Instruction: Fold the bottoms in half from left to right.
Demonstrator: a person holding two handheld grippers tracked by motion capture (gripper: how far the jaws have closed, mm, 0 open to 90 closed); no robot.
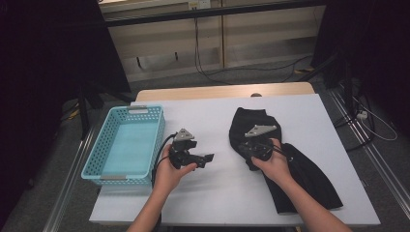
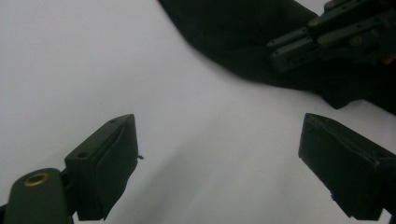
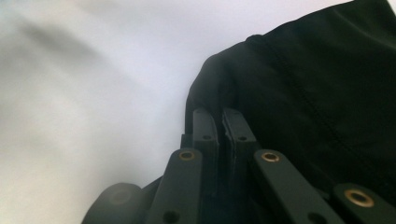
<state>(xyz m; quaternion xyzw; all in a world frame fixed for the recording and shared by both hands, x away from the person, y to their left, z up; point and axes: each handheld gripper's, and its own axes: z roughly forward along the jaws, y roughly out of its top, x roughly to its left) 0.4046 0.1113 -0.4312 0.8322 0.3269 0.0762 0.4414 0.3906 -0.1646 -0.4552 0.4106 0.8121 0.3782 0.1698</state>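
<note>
Now, view by view:

High view: a black fabric garment (image 1: 290, 164) lay spread on the right half of the white table (image 1: 212, 193), running from mid-table toward the near right corner. The right gripper (image 1: 252, 150) sat at the garment's left edge. The left gripper (image 1: 205, 158) hovered over bare table between the garment and a light-blue perforated plastic basket (image 1: 96, 164) standing at the table's left edge.

Left gripper view: the left gripper (image 2: 217, 172) had its jaws wide apart with nothing between them, only white table (image 2: 93, 70) beneath. The garment (image 2: 233, 37) lay beyond, with the right gripper (image 2: 275, 49) resting on it.

Right gripper view: the right gripper (image 3: 220, 116) had its jaws pressed together, and a pinch of the garment's edge (image 3: 327, 93) appeared to be caught at their tips, though the dark cloth made this hard to confirm.

Progress: judging by the layout, the work was at an early stage. One hold on the cloth looked made; the garment was not folded, and the basket held nothing.

Left to do: probably a second grip by the left gripper, then folding or moving the garment toward the basket.
</note>
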